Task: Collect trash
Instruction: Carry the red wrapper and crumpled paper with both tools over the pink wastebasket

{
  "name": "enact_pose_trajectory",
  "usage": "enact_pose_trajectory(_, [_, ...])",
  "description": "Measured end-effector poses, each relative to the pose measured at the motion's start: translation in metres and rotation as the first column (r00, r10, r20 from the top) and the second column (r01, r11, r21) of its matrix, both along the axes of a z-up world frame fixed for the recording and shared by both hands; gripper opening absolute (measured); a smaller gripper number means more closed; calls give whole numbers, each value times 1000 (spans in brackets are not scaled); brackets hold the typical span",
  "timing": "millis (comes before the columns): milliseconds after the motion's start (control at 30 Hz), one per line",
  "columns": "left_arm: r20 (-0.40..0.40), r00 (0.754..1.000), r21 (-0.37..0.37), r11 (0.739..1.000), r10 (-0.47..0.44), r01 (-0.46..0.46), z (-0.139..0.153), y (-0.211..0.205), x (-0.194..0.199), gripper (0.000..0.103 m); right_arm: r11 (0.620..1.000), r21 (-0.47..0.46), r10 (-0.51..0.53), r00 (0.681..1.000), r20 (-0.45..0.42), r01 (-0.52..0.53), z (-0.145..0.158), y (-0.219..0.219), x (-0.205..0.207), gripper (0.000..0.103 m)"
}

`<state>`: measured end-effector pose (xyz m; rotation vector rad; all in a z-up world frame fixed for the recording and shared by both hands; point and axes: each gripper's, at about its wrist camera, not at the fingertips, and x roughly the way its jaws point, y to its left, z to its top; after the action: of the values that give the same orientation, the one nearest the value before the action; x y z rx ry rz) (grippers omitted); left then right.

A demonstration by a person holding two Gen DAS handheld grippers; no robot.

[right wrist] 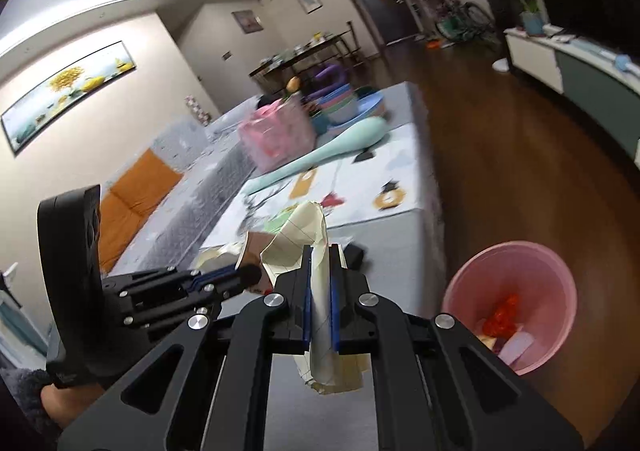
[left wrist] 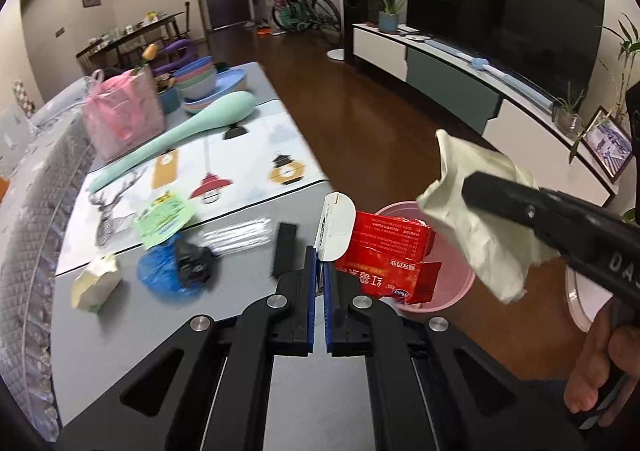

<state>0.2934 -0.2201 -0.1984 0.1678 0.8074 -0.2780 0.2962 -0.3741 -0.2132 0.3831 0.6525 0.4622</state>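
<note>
Living-room worktop (left wrist: 248,219) with litter; pink bin (right wrist: 516,283) on the floor beside it. Left hand-held gripper (left wrist: 320,267) clamps a red carton (left wrist: 384,255) over the bin — right hand-held gripper (right wrist: 320,291) pinches crumpled paper (right wrist: 308,235), not yet above it. Released early, it likely lands on the floor.

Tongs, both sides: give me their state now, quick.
Left tongs: closed on the red carton.
Right tongs: closed on the crumpled paper.
</note>
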Motion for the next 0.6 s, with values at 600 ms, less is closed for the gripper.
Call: enact_pose_trajectory(600, [-22,984,-42,984,-175,174,-29,-94,49,3,981,-46,-194,978,-77,191,-26,-80,41,7])
